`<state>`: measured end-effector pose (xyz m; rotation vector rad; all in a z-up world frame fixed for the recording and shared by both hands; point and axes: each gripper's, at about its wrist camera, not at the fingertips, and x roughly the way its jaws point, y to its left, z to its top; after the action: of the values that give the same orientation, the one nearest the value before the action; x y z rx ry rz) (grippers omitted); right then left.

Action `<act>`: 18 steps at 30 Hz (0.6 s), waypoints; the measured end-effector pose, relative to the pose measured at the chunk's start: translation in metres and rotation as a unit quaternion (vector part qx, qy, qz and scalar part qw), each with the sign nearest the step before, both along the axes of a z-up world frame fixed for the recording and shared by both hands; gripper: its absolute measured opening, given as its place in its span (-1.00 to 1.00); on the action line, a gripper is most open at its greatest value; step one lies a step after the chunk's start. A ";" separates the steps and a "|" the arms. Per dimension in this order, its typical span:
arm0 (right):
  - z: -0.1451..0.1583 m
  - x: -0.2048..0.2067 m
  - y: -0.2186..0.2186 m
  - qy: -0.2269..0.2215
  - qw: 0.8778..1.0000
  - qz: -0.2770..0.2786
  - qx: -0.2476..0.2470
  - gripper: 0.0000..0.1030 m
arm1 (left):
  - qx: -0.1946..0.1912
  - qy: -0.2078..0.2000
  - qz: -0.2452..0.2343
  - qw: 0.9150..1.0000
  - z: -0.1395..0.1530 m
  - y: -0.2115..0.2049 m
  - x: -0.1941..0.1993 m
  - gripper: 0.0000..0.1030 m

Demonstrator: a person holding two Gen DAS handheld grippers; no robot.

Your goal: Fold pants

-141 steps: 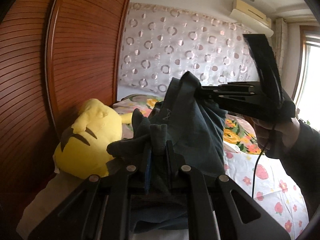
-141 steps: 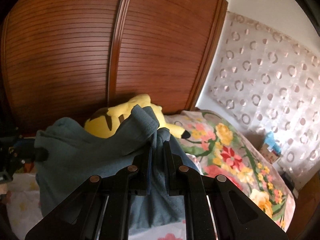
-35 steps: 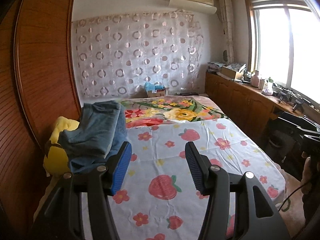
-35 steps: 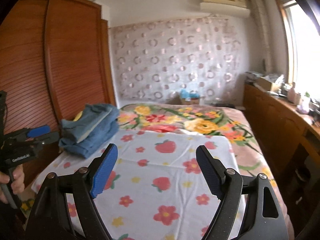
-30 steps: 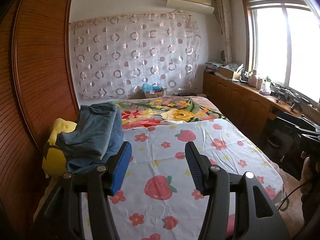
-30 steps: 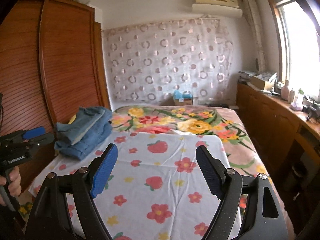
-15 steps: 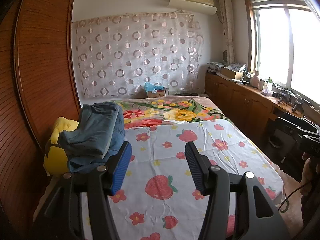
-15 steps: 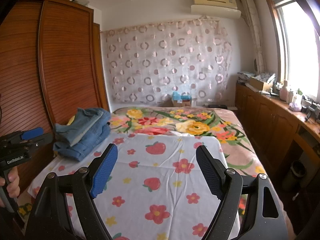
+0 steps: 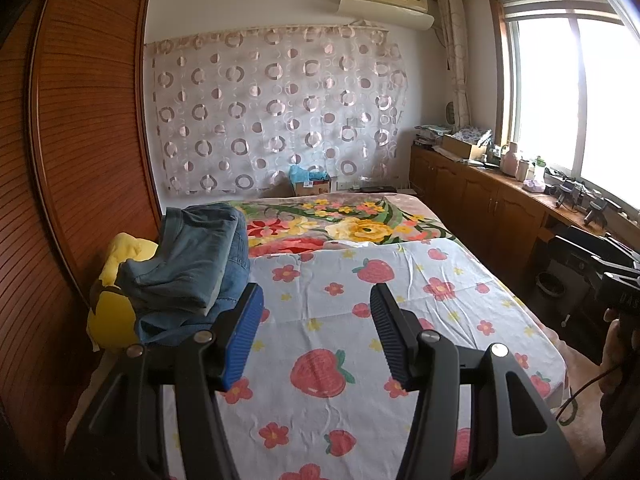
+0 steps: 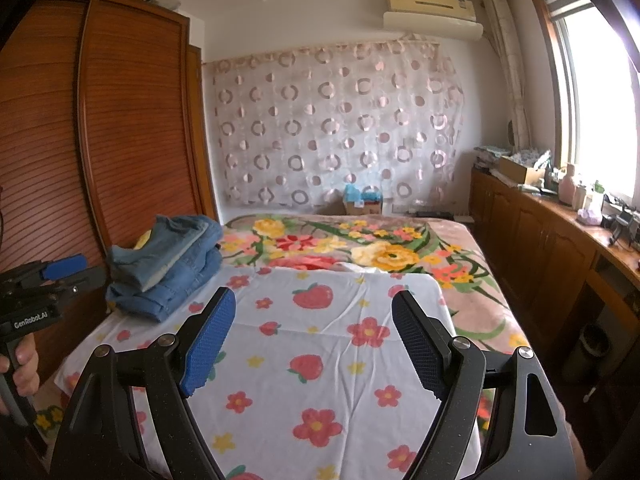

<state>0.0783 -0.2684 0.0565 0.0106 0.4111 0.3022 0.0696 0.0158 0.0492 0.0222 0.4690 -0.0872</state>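
The folded pants (image 9: 196, 260) lie in a blue-grey stack at the bed's far left, on top of other blue jeans and a yellow plush toy (image 9: 114, 308). The stack also shows in the right wrist view (image 10: 168, 260). My left gripper (image 9: 316, 300) is open and empty, held back over the near part of the bed, right of the stack. My right gripper (image 10: 312, 300) is open and empty over the flowered sheet (image 10: 320, 340). The left gripper's body shows at the left edge of the right wrist view (image 10: 44, 288).
A brown slatted wardrobe (image 9: 80, 160) runs along the left of the bed. A floral blanket (image 9: 352, 224) covers the far half of the bed. Wooden cabinets (image 10: 540, 240) with clutter line the right wall under the window. A cardboard box (image 9: 312, 186) stands by the curtain.
4.7 s ago both grippers were shut on the pants above the plush toy. Since then they have let go and drawn back; over the last second they have barely moved.
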 end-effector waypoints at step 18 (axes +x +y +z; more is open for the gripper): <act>0.001 0.000 0.001 -0.001 1.000 0.000 -0.001 0.60 | -0.001 -0.001 0.000 1.000 0.000 0.003 -0.001 0.07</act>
<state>0.0780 -0.2674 0.0578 0.0091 0.4094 0.3029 0.0689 0.0190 0.0495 0.0203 0.4673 -0.0876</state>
